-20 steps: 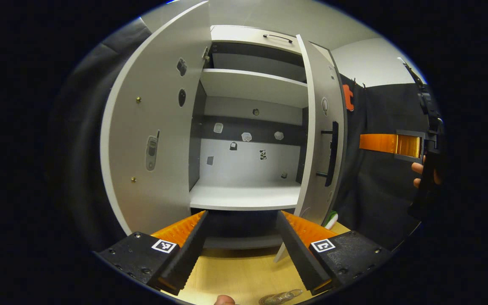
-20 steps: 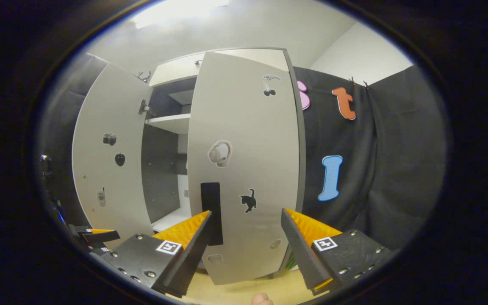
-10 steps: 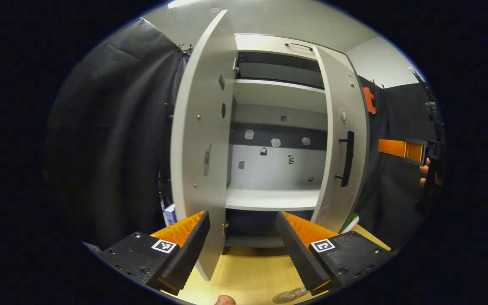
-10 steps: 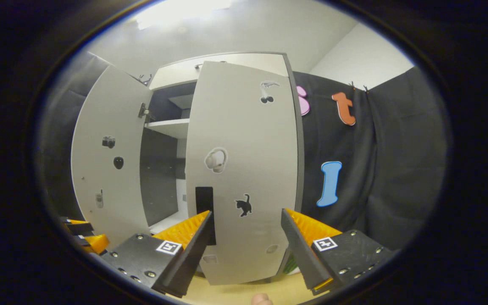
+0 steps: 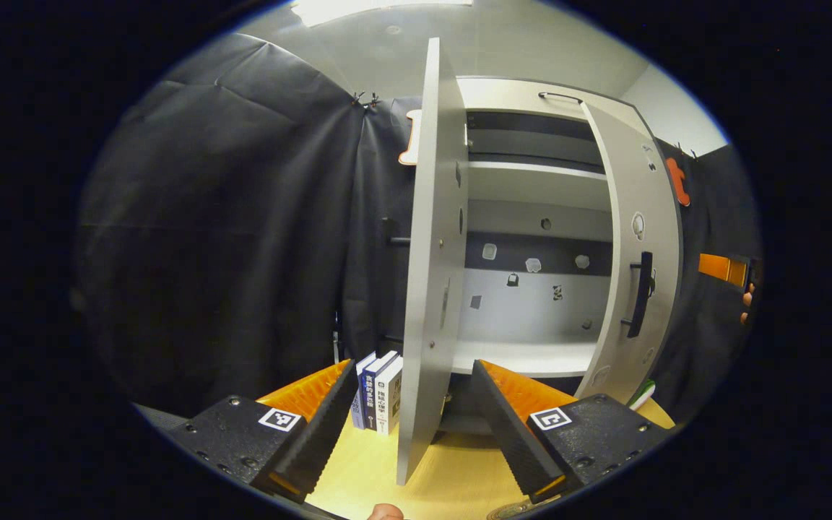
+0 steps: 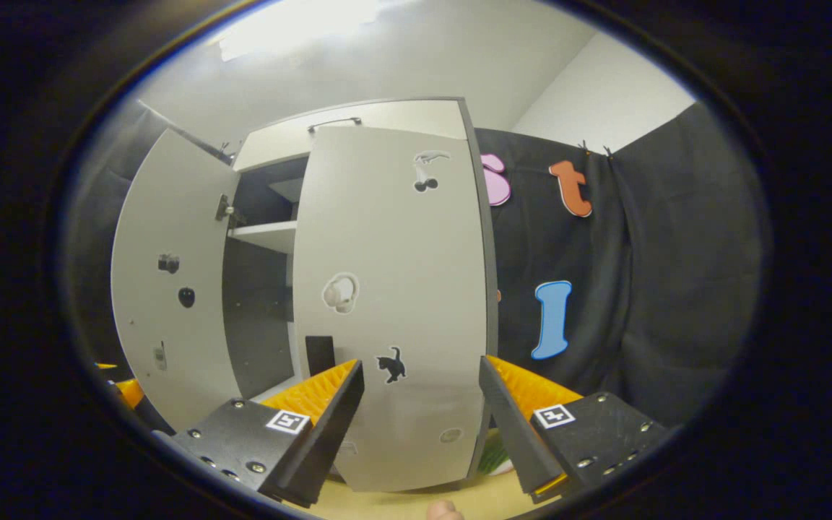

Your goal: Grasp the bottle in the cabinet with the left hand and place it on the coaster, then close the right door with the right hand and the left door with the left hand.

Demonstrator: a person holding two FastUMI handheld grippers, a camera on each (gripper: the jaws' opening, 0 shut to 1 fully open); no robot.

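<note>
Swung leftward: left tongs (image 5: 412, 426), wide and empty, now face the left door (image 5: 430, 274) edge-on; books (image 5: 376, 390) stand on the desk (image 5: 452, 477) beside it. Cabinet shelf (image 5: 524, 357): bare, no bottle inside; bottle and coaster cannot be made out. Right door (image 6: 394, 303): nearer shut, not latched. Right tongs (image 6: 422, 426): wide, empty. Remaining, by judgement: both door closures.

Cabinet door (image 6: 394, 289): smooth matt grey board. Table (image 5: 452, 477): pale wood grain. Fingers (image 5: 524, 393): ribbed orange plastic.
</note>
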